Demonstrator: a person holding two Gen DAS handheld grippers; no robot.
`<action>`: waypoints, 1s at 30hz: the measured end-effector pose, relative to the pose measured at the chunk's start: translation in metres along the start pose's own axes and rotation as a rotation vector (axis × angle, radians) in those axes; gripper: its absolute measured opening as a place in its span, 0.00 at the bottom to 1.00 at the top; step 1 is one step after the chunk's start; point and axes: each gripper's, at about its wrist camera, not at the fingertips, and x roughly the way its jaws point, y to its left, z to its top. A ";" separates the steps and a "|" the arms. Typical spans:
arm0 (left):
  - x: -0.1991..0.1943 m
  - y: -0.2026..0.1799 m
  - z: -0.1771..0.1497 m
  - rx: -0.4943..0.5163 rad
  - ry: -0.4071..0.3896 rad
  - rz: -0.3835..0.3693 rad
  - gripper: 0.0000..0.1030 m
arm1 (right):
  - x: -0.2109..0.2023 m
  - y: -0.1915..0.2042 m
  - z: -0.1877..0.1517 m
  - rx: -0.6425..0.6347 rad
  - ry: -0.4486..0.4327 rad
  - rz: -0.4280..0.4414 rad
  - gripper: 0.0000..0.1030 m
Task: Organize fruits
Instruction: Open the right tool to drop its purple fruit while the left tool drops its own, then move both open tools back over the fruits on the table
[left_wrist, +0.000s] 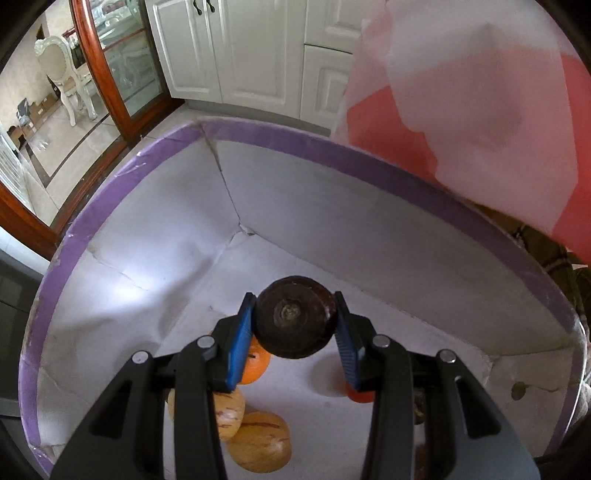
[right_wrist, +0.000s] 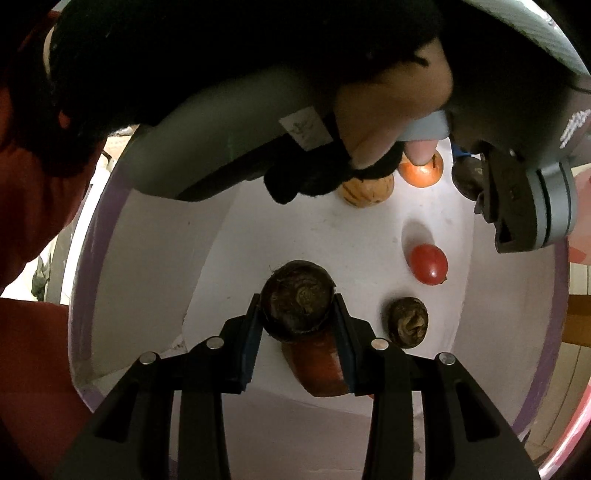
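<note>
Crowding is the main risk: both tools are down inside the purple-rimmed box (left_wrist: 122, 192) at once, and in the right wrist view the other tool's grey body looms just above the fruit on the floor, so a careless move could knock one gripper against the other and jar a grip loose.

Nearest, the left gripper (left_wrist: 293, 325) pinches a dark round water chestnut (left_wrist: 293, 321) between its blue pads, flat faces squeezed side to side; the hard rounded skin could squirt out if the squeeze slackens. Below it on the white floor lie an orange fruit (left_wrist: 256, 363) and two striped yellow melons (left_wrist: 258, 448).

The right gripper (right_wrist: 299, 321) likewise clamps a second chestnut (right_wrist: 298, 299), above a reddish fruit (right_wrist: 319, 369). A release from this height may let it roll into the loose chestnut (right_wrist: 407, 322) just beside, or the cherry tomato (right_wrist: 428, 264) farther on.
</note>
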 end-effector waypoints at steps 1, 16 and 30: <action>0.001 0.000 0.000 0.004 0.005 0.005 0.41 | -0.001 -0.003 0.002 -0.003 0.001 -0.002 0.37; -0.108 0.019 0.039 -0.033 -0.192 0.329 0.86 | -0.122 -0.025 -0.015 0.038 -0.352 -0.126 0.72; -0.247 -0.191 0.151 0.039 -0.598 -0.037 0.98 | -0.325 -0.143 -0.208 0.622 -0.834 -0.479 0.84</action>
